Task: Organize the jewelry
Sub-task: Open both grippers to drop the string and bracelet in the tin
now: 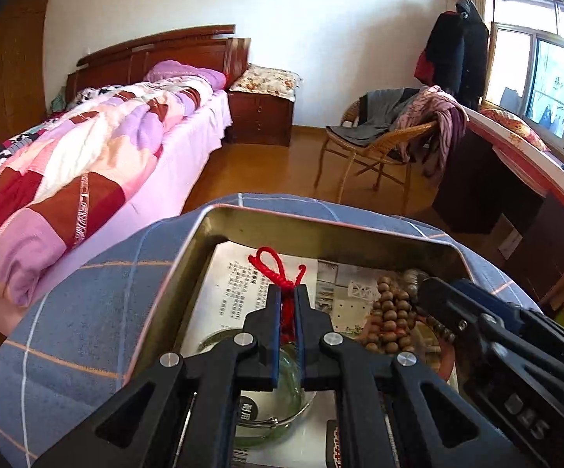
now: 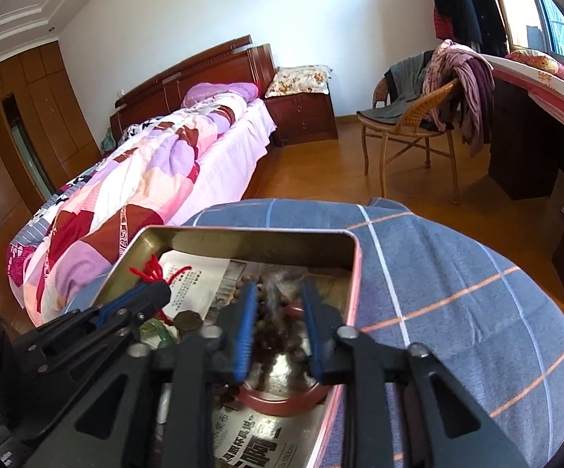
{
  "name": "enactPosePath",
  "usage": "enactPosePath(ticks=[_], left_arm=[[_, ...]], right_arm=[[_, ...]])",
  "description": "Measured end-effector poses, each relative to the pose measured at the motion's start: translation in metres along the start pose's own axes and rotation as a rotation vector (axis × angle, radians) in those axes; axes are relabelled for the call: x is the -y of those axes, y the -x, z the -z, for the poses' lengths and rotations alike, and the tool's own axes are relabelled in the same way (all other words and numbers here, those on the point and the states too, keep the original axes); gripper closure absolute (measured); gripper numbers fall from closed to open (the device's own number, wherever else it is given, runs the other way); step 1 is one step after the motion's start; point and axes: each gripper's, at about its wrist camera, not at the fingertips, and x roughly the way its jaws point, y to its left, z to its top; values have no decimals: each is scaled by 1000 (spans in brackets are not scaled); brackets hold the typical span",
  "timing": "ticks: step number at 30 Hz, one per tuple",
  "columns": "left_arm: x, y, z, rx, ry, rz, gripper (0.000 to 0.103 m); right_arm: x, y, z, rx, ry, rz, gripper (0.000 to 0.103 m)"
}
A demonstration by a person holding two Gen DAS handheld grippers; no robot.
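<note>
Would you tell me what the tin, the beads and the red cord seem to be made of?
Tin: thin metal, judging by its shiny brassy inner wall. Beads: probably wood or seeds, matte brown and round. Red cord: twisted yarn or thread, fuzzy and knotted.

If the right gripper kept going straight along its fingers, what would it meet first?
Most likely the wooden bead strand lying between the right gripper's open fingers, then the newspaper-lined floor of the metal tin. Depth is hard to judge through the blur.

home bedroom, bed (image 1: 98, 148), nightstand (image 1: 262, 117), wardrobe (image 2: 28, 117)
</note>
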Motion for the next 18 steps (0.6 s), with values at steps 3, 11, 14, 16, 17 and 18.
enactPosePath(ticks=[3,11,14,16,17,18], left_arm=[[4,1,-2,-11,-11,24,88],[10,33,-5,69,-30,7,20],[5,37,-1,48,-4,-11,20],[0,43,4,35,28,-11,20],[-2,46,7,27,34,-13,20],[-2,48,10,23,34,-17,20]], right_arm=[[1,15,-3,86,-4,25,42],[13,35,-8,203,-72,92,30],[16,36,-6,187,-98,76,30],[15,40,-2,180,-104,82,30],[15,43,0,175,-105,89,30],[15,47,2,175,-107,91,30]])
